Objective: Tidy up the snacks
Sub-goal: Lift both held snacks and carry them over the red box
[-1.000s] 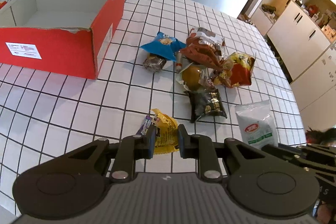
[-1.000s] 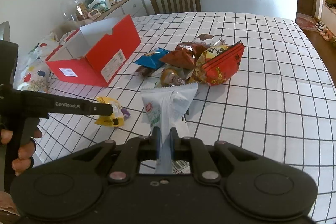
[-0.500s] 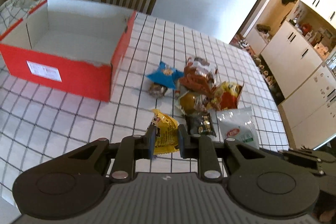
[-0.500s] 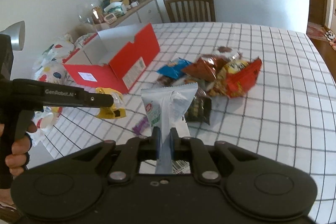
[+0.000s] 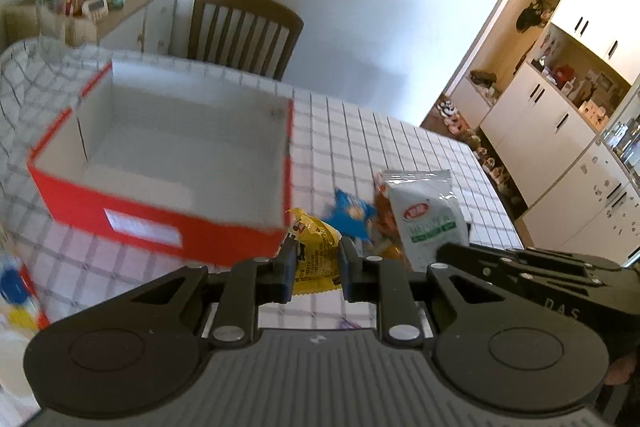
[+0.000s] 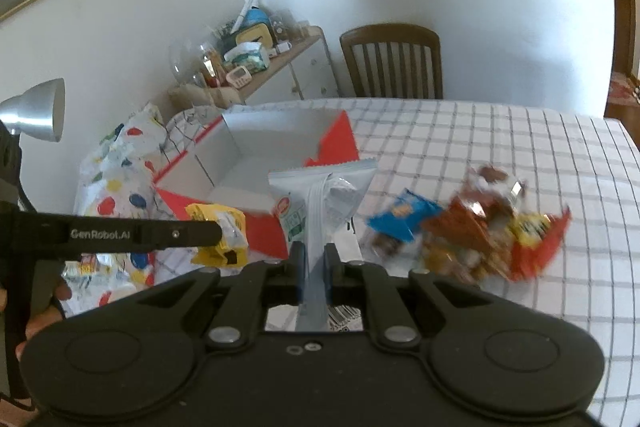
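My left gripper (image 5: 315,267) is shut on a yellow snack packet (image 5: 316,255) and holds it in the air near the front right corner of the open red box (image 5: 160,227). The packet also shows in the right wrist view (image 6: 218,235). My right gripper (image 6: 314,267) is shut on a white snack bag with a red logo (image 6: 320,199), held upright above the table; it also shows in the left wrist view (image 5: 428,215). The box (image 6: 336,143) is empty inside. A pile of snacks (image 6: 472,227) with a blue packet (image 6: 404,215) lies on the checked tablecloth.
A wooden chair (image 5: 244,31) stands behind the table. A sideboard with jars and clutter (image 6: 244,63) stands at the wall. White cabinets (image 5: 560,131) are at the right. A spotted bag (image 6: 124,179) and a lamp (image 6: 36,111) are left of the box.
Both grippers have risen and moved toward the red box, carrying the yellow packet and the white bag. The snack pile is now farther right and lower in both views.
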Available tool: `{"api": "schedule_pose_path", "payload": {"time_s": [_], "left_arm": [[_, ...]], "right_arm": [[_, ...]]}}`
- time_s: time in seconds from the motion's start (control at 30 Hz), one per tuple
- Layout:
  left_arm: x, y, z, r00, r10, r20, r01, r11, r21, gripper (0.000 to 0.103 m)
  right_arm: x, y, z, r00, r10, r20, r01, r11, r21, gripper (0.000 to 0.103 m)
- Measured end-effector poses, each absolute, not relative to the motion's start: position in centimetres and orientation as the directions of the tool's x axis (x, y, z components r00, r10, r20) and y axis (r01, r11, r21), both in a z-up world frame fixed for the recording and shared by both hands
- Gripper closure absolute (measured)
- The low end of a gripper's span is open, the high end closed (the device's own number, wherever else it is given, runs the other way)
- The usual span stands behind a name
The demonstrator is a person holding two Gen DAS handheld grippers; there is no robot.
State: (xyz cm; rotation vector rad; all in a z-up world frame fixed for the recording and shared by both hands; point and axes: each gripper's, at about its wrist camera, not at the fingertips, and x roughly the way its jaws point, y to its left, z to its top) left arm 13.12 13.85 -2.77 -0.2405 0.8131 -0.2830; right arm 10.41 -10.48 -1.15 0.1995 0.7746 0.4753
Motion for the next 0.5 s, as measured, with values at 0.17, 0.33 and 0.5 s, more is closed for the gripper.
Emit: {"api": "schedule_pose_path", "payload": {"time_s": [0.17,0.33,0.5], "left_arm": [[16.5,17.1,-1.5,0.681,-0.300,-0.668,0.153,0.951,-0.270,0.082],[20.2,19.8,-2.0,0.678,-0.277,-0.681,0.149,0.959,-0.242,0.082],[23.9,22.4,-4.3,0.646,-0.238,-0.725,0.119,0.970,-0.213,0.082]], "right_arm": [[13.7,-6.3,0.3,0.624,0.487,-0.612,-0.354,0.874,0.334,0.095],[17.9,-2.1,0.5,0.615,0.486,-0.621,-0.339,0.874,0.348,0.095],[21.2,1.2,-1.2,0.594,0.459,-0.660,-0.303,0.888,0.345,0.095]]}}
